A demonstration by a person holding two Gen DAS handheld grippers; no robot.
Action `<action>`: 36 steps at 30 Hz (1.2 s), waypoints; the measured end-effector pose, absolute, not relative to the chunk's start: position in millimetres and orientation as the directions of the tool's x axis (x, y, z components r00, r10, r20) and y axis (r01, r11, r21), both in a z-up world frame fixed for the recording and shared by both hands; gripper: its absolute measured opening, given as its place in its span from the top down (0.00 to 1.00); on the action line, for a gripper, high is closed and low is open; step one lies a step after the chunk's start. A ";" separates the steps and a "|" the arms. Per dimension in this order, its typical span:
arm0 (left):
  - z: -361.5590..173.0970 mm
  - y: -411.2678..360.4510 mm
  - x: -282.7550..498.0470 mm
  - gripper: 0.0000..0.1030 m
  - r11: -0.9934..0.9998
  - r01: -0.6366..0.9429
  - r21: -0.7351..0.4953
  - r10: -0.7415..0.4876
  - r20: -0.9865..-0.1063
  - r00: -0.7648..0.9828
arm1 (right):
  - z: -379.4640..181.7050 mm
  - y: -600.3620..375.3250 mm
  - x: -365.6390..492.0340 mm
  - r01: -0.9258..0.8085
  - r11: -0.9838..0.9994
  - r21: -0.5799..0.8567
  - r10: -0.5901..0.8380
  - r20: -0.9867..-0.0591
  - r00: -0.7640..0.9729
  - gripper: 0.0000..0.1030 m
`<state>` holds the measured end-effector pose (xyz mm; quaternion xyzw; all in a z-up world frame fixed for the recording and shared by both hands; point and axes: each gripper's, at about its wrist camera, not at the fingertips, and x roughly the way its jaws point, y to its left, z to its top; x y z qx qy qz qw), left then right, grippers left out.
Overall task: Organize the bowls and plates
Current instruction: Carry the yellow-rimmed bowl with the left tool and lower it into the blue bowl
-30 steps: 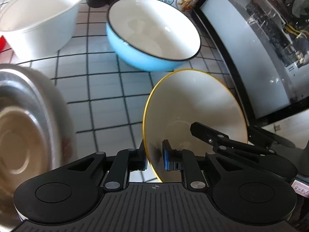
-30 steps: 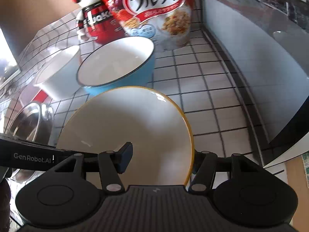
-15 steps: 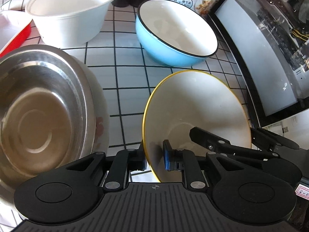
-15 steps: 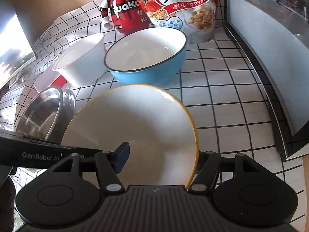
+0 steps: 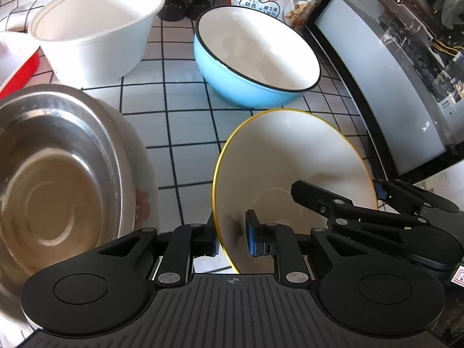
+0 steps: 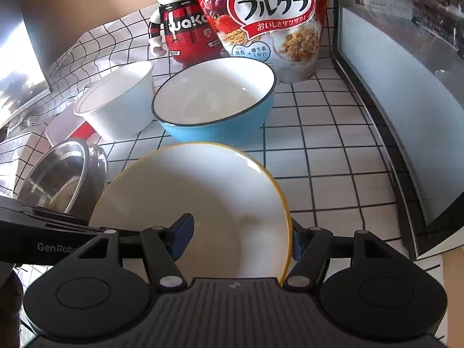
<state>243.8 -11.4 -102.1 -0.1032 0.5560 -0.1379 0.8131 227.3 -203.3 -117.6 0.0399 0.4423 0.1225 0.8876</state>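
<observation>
Since a second ago the left view has swung so the steel bowl (image 5: 58,179) now fills the nine o'clock side, and the left gripper (image 5: 232,239) has loosened: its jaws are opening, with the rim of the yellow-edged plate (image 5: 293,174) between them, the right pad standing off the plate's face. The plate is tilted up on edge above the tiled surface (image 5: 179,92). At twelve o'clock sits the blue bowl (image 5: 255,58), at eleven the white bowl (image 5: 95,32). The right gripper (image 5: 377,200) reaches in at three o'clock.

In the right view, the right gripper (image 6: 240,240) stands apart, its fingers straddling the plate's (image 6: 208,197) right rim without pinching it. The blue bowl (image 6: 214,104) lies at twelve, a cereal bag (image 6: 269,23) behind it.
</observation>
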 end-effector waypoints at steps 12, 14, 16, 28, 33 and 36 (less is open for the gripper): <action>-80.0 1.1 238.4 0.78 0.934 0.124 -0.334 -0.355 -0.843 0.405 | -89.2 -220.1 223.8 -0.114 0.988 0.105 0.154 -0.733 0.663 0.29; -68.8 11.2 237.0 0.78 0.926 0.115 -0.358 -0.369 -0.808 0.460 | -76.7 -222.0 222.6 -0.116 0.988 0.099 0.152 -0.718 0.679 0.29; -57.4 23.2 240.2 0.78 0.911 0.106 -0.399 -0.393 -0.760 0.518 | -62.7 -221.5 224.1 -0.127 0.987 0.095 0.157 -0.697 0.700 0.27; -53.4 32.7 337.5 0.78 0.907 -0.003 -0.421 -0.352 -0.762 0.543 | -24.9 -213.4 281.4 -0.021 0.973 0.228 0.179 -0.697 0.694 0.03; -70.7 11.8 364.8 0.78 0.933 0.007 -0.360 -0.319 -0.818 0.478 | -44.8 -201.3 336.5 -0.077 0.986 0.149 0.166 -0.787 0.595 0.04; -80.6 4.2 373.3 0.77 0.938 0.014 -0.346 -0.316 -0.840 0.440 | -64.9 -196.7 361.6 -0.057 0.993 0.102 0.117 -0.808 0.578 0.12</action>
